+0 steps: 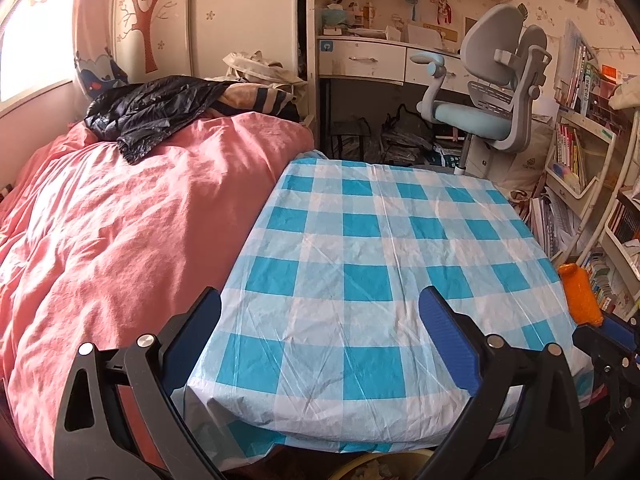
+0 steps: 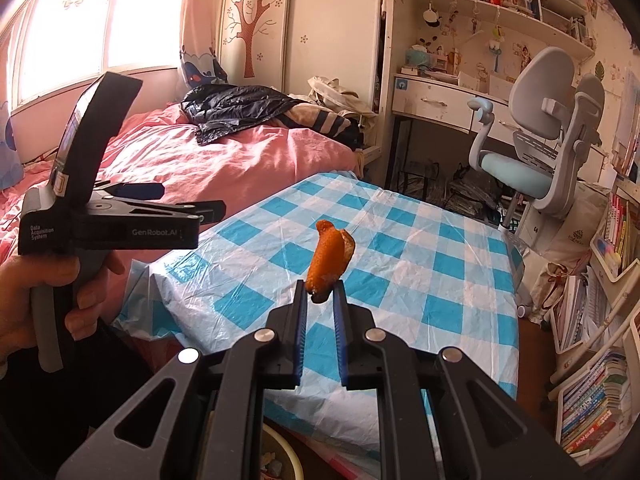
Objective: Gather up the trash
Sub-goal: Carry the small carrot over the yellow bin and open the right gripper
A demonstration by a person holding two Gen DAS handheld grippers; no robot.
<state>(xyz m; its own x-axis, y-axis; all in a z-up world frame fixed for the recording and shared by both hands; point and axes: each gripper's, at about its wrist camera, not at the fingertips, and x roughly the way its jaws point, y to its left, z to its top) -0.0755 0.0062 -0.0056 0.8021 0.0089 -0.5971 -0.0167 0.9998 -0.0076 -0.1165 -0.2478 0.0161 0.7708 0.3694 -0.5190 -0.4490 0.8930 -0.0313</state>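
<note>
Over the checked blue-and-white tabletop (image 1: 360, 260), left wrist view: left hand-held gripper (image 1: 320, 336) spread wide, nothing between its fingers. Pink bed (image 1: 120, 220) just beside the tabletop. Orange peel (image 1: 580, 292) visible at right edge. Right wrist view: right hand-held gripper (image 2: 320, 292) pinching the orange peel (image 2: 330, 256) above the tabletop (image 2: 400, 260); a hand (image 2: 36, 300) holds the left unit.

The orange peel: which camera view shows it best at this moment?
The right wrist view. There the orange peel stands in full, centred, pinched at its lower end by the right hand-held gripper above the checked tablecloth. The left wrist view catches it only at the right edge, blurred, its grip unclear.
</note>
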